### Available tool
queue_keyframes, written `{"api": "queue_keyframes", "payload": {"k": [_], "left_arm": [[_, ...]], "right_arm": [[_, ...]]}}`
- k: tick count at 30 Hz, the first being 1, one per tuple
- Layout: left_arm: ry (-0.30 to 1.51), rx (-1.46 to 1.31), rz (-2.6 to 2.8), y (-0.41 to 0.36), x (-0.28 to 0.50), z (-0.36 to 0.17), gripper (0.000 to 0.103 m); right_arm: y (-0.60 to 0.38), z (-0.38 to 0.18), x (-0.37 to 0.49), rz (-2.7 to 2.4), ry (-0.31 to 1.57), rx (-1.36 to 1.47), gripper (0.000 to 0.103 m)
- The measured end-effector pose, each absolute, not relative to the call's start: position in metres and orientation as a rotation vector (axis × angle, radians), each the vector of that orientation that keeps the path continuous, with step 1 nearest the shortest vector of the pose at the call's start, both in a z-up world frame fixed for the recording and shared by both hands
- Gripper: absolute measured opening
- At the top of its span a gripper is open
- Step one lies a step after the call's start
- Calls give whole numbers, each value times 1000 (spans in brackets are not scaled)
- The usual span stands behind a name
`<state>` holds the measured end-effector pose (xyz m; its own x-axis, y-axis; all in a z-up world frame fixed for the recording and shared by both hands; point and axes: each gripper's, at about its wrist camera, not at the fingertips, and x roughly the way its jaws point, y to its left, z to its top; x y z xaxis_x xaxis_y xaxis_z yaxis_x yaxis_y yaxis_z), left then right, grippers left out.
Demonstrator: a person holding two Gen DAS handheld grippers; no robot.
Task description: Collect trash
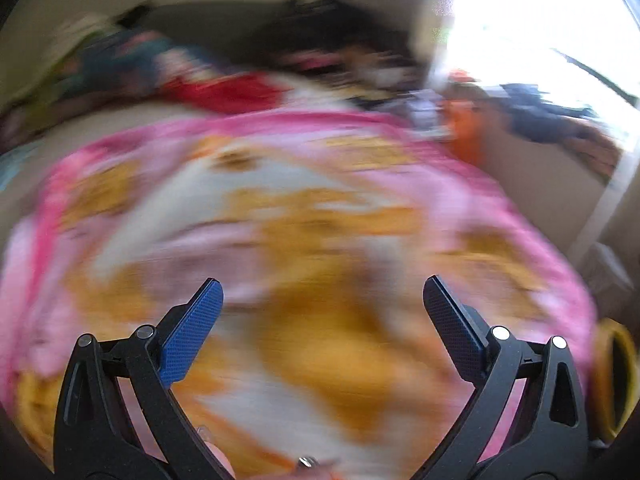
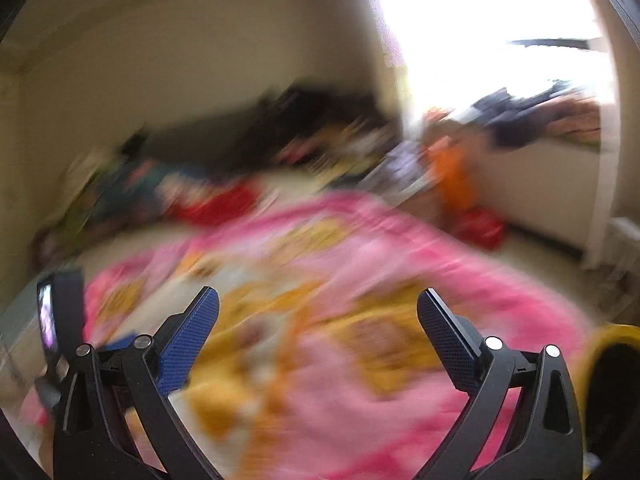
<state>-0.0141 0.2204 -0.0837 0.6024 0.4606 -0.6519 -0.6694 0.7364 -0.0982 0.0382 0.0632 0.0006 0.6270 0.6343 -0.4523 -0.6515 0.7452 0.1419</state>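
Both views are smeared by motion. My left gripper (image 1: 322, 289) is open and empty above a pink, yellow and white blanket (image 1: 280, 208) on a bed. My right gripper (image 2: 318, 300) is open and empty above the same blanket (image 2: 340, 288). A yellow-rimmed bin shows at the right edge in the left wrist view (image 1: 614, 380) and in the right wrist view (image 2: 608, 376). No single piece of trash can be made out on the blanket. The left gripper's body (image 2: 60, 320) shows at the left edge of the right wrist view.
Heaped clothes lie along the far side of the bed: red cloth (image 1: 224, 92), dark bundles (image 1: 332, 36), an orange item (image 1: 466, 128). A red item (image 2: 480, 228) lies on the floor beside the bed. A bright window (image 2: 492, 40) is at the upper right.
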Motion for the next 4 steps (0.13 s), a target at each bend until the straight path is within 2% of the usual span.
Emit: {"api": "queue_keyframes", "payload": {"k": [4], "left_arm": [[733,-437,878,294,-40,-128,92]], "right_arm": [[196,-75,42,904,769,-237,97]]}}
